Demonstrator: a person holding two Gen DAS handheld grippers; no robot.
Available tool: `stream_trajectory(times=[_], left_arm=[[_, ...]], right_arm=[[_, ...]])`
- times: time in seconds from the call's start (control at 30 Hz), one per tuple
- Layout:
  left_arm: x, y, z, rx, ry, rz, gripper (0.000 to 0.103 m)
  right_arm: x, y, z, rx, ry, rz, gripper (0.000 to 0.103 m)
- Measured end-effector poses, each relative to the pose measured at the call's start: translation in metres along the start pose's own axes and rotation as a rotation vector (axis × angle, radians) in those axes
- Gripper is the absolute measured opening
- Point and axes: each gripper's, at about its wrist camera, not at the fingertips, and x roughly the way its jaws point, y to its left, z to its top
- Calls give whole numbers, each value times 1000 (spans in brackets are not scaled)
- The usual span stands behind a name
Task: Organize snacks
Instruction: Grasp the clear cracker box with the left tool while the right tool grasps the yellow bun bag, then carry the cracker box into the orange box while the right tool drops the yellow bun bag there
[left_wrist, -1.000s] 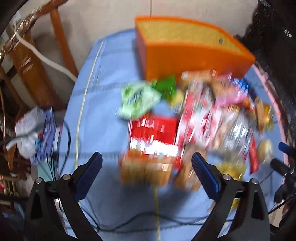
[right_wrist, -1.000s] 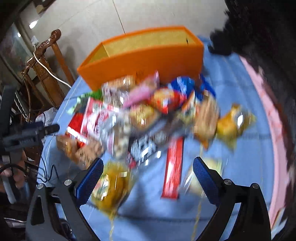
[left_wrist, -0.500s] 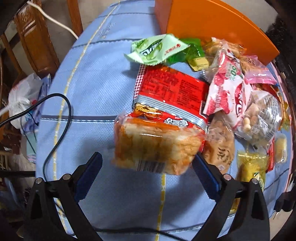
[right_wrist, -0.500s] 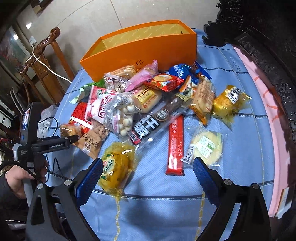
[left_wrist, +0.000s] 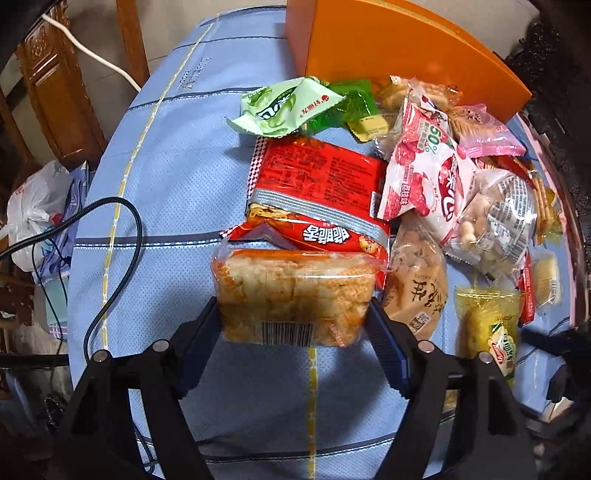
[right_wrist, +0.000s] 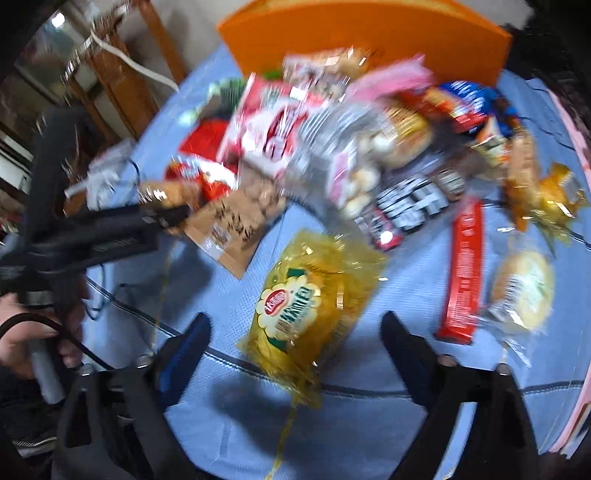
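The left gripper (left_wrist: 295, 325) has just closed on the rice-cracker pack (left_wrist: 295, 295). The right gripper (right_wrist: 295, 332), closing, straddles the yellow packet (right_wrist: 310, 306) ungrasped. All snacks remain outside the orange box (left_wrist: 388, 48) at 12 o'clock.

Left gripper (left_wrist: 295, 325): jaws just closed onto a clear plastic pack of orange-crusted rice crackers (left_wrist: 293, 295). Pack is rested on a blue tablecloth (left_wrist: 173, 206), before a red noodle packet (left_wrist: 314, 181) and an orange cardboard box (left_wrist: 399, 62).

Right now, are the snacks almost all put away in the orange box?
No, it's barely started. No snack shows in the orange box; the pile lies on the blue cloth. The left gripper has just been closing onto the clear cracker pack. The right gripper has been closing around the yellow bag, not yet pinching.
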Motion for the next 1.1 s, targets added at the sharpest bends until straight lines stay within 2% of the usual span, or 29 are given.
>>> stream_trajectory(times=[0.03,0.1,0.2,0.37,0.57,0.73,0.97,1.1], left_arm=[[1,3,0,-8,0,-9,75],[0,11,9,-6,2,-15,75],[1,11,14,-3,4,-18,75],[-12,13,14,-22,-2,-37,75],[-49,7,12,5,-87,-20,75],[-72,-3,25,16,-155,-9,75],[-96,-22,70,39,-241,-16,75],[-115,-45,111,73,-318,-45,75]], right_arm=[[6,6,1,-36,16,-45,50],[7,13,2,-77,10,-55,45],[-1,11,5,-64,-2,-27,41],[-38,-7,1,-18,-60,37,40],[-83,-26,-6,16,-155,78,40],[-106,-42,-4,20,-231,77,40],[-132,-65,42,44,-356,61,40],[-155,-79,80,51,-452,42,40]])
